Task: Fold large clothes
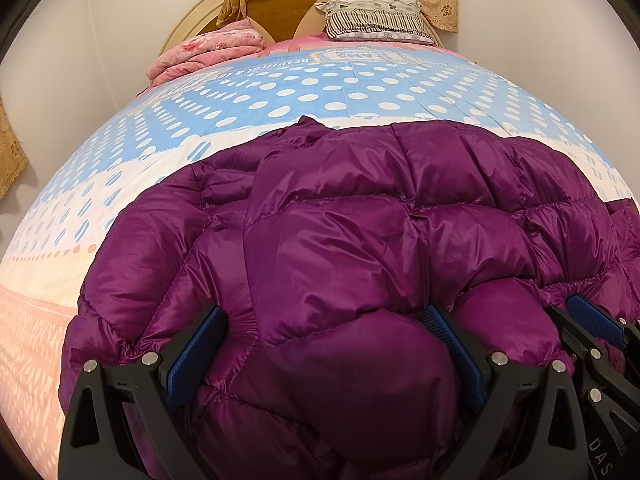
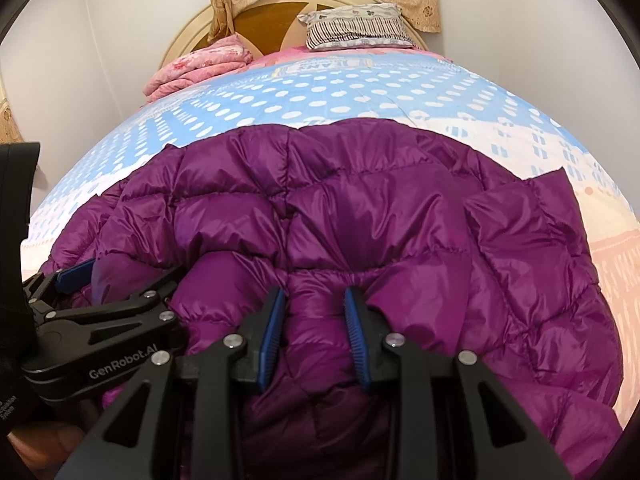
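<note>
A purple quilted down jacket lies bunched on the bed's near half; it also fills the right wrist view. My left gripper has its blue pads wide apart with a thick puffy fold of the jacket between them. My right gripper has its pads closer together, pinching a narrower fold of the jacket's near edge. The right gripper also shows at the right edge of the left wrist view, and the left gripper at the left of the right wrist view, close beside it.
The bed has a blue cover with white dots and pink borders. A folded pink quilt and a patterned pillow lie at the far end by the round headboard. White walls stand on both sides.
</note>
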A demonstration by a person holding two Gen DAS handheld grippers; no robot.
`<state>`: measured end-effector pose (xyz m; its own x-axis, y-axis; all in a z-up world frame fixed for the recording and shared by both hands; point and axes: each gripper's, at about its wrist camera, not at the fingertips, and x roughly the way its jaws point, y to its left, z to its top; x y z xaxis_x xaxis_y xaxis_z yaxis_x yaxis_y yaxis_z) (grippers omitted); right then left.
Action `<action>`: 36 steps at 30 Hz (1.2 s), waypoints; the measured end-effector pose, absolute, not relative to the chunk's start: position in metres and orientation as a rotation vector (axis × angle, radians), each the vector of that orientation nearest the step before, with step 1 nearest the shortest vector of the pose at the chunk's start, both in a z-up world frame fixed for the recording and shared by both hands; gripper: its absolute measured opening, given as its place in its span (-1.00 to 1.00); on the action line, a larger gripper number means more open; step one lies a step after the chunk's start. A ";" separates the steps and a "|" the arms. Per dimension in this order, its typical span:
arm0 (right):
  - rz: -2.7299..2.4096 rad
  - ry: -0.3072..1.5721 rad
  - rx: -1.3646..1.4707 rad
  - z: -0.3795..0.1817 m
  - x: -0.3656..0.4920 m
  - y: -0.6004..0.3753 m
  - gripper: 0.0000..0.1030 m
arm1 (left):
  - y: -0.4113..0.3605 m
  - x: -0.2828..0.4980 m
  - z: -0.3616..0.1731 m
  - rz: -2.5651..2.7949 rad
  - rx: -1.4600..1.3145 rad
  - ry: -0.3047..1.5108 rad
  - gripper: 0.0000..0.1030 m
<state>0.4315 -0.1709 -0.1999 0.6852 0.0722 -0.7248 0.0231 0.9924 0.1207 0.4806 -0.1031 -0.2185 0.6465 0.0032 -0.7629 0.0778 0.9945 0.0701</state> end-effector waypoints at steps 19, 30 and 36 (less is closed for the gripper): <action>0.088 0.841 0.193 -0.153 0.339 -0.239 0.67 | -0.012 0.350 -0.128 -0.136 0.047 0.711 0.96; -0.113 0.889 0.168 -0.186 0.175 -0.309 0.67 | 0.080 0.185 -0.190 -0.055 -0.012 0.754 0.96; -0.105 0.898 0.151 -0.197 0.126 -0.300 0.67 | 0.060 0.160 -0.209 -0.089 0.000 0.772 0.96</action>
<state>0.1258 -0.3000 -0.1973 0.6190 -0.0280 -0.7849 0.1543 0.9842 0.0866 0.1602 0.0604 -0.2091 0.7128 -0.0805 -0.6967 0.0805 0.9962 -0.0327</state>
